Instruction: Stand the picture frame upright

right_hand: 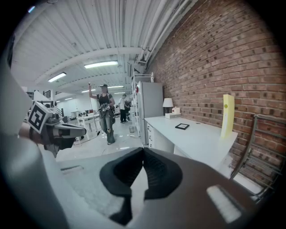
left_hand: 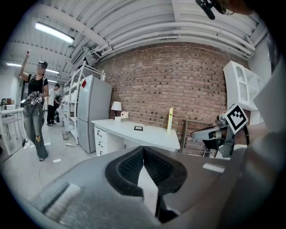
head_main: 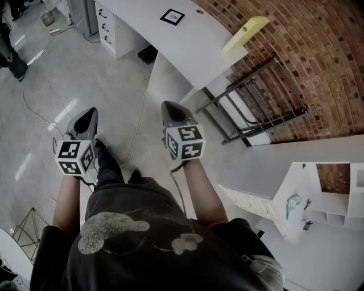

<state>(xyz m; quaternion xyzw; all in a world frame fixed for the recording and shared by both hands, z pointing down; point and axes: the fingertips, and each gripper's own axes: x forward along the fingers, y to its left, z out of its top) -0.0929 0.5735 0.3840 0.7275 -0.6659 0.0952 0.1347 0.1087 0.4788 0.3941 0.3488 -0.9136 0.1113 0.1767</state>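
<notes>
Picture frame (head_main: 172,16) lies flat on the white desk (head_main: 193,42), top centre, well apart from both tools. Left gripper (head_main: 86,118) and right gripper (head_main: 172,111) have jaws together, empty, probably because reaching is not yet begun.

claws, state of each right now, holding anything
Left claw: closed, holding nothing.
Right claw: closed, holding nothing.
</notes>
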